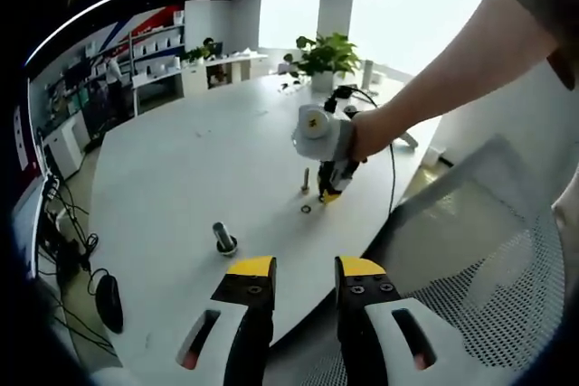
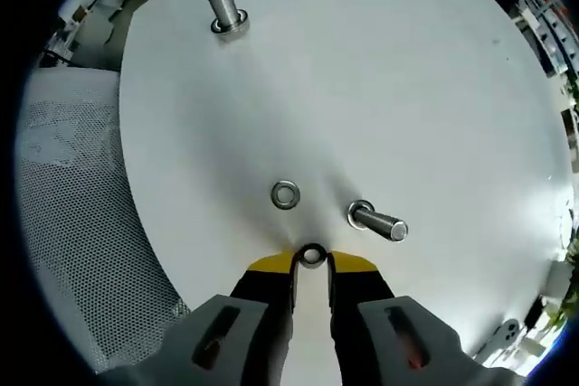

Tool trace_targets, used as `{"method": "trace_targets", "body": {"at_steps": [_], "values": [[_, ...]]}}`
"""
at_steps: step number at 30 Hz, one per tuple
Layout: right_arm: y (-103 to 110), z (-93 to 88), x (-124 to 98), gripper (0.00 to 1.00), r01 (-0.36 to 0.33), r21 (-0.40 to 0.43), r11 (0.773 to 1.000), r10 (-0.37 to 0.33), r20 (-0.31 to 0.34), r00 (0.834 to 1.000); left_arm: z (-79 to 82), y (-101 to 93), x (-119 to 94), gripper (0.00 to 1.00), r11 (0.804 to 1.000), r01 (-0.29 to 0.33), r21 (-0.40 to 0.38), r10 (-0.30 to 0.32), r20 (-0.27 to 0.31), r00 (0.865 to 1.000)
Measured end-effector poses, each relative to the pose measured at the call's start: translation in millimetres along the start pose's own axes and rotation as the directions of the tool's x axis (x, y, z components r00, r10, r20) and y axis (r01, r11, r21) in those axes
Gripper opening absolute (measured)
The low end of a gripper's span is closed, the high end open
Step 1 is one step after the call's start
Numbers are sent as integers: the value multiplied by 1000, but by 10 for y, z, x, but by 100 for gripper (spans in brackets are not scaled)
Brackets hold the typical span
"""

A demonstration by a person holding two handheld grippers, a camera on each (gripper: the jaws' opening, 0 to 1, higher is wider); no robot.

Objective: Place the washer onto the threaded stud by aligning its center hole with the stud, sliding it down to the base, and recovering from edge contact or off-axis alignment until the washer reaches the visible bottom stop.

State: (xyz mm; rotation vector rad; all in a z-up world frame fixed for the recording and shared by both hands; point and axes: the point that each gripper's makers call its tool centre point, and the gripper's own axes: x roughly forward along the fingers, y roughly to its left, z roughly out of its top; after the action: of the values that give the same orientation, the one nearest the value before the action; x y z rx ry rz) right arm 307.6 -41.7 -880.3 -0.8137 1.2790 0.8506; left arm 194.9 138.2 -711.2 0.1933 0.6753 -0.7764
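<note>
Right tongs (image 2: 311, 264) clamped on a washer (image 2: 311, 256) at the yellow tips, low over the white counter (image 2: 380, 88). Second washer (image 2: 286, 194) lies flat just ahead; a threaded stud (image 2: 378, 221) stands just beside it, another stud (image 2: 223, 4) well apart. Left tongs (image 1: 305, 270) apart, nothing held, back at the counter edge – a mesh chair (image 1: 470, 250) beside them.

White table (image 2: 434, 88) carries two studs (image 2: 223, 6) (image 2: 378, 221), a washer (image 2: 286, 194)

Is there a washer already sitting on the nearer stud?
No, the loose washer lies flat on the table beside the nearer stud.
</note>
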Motion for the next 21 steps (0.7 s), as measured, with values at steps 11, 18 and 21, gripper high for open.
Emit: {"method": "trace_targets", "body": {"at_steps": [11, 18, 21], "values": [[21, 21, 21, 15, 53, -99, 994, -64, -121, 991, 18, -1, -5, 24, 1000, 4, -7, -4, 11, 1000], [24, 21, -5, 14, 125, -55, 991, -128, -54, 990, 22, 1, -11, 24, 1000, 4, -8, -4, 15, 1000], [20, 21, -15, 14, 139, -87, 986, -136, 39, 990, 25, 7, -18, 24, 1000, 2, -10, -1, 20, 1000]]}}
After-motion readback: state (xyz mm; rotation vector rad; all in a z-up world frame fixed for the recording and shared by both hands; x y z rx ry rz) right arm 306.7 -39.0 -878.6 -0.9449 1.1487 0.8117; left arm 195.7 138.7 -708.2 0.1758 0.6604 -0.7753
